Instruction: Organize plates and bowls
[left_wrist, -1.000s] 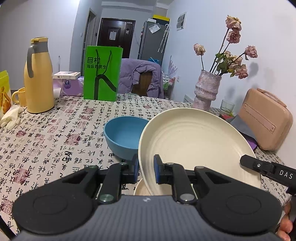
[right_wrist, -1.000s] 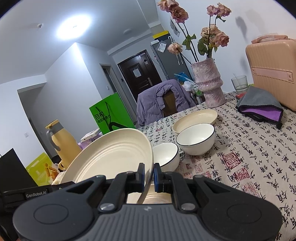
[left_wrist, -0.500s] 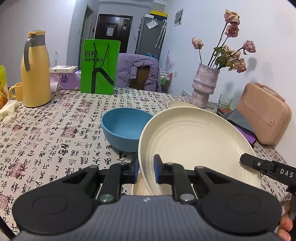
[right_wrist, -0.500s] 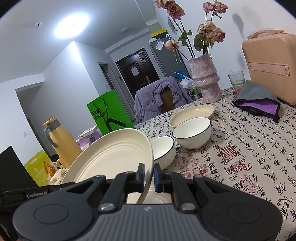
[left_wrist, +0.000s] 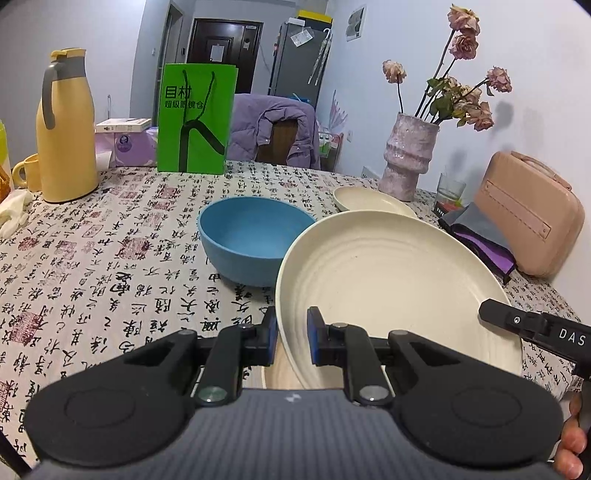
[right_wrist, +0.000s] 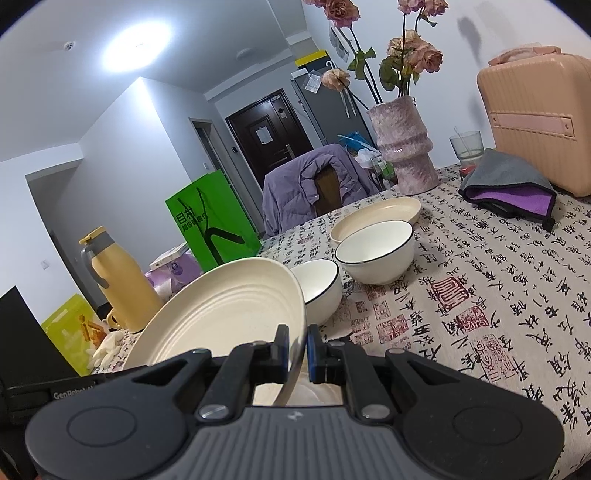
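1. Over the tabletop (left_wrist: 110, 258), in the left wrist view, the left tongs (left_wrist: 291, 339) are seen pinching the near rim of the big cream plate (left_wrist: 388, 288), which is held tilted, clear of the cloth.
   - Little has changed in the last second: the grip is unaltered, but the shallow dish (left_wrist: 369, 199) is now seen over the plate's far rim. The carry is judged under way, not a set-down.
   - Another cream dish (left_wrist: 277, 373) is glimpsed directly beneath.
   - The blue bowl (left_wrist: 251, 236) sits just beyond the left rim; open cloth is offered further left.

2. In the right wrist view, the right tongs (right_wrist: 294, 350) are clamped on the opposite rim of the same plate.
   - The small white bowl (right_wrist: 321, 288) stands close behind that edge, the larger white bowl (right_wrist: 376, 251) further back.
   - Free tabletop is left to the right.
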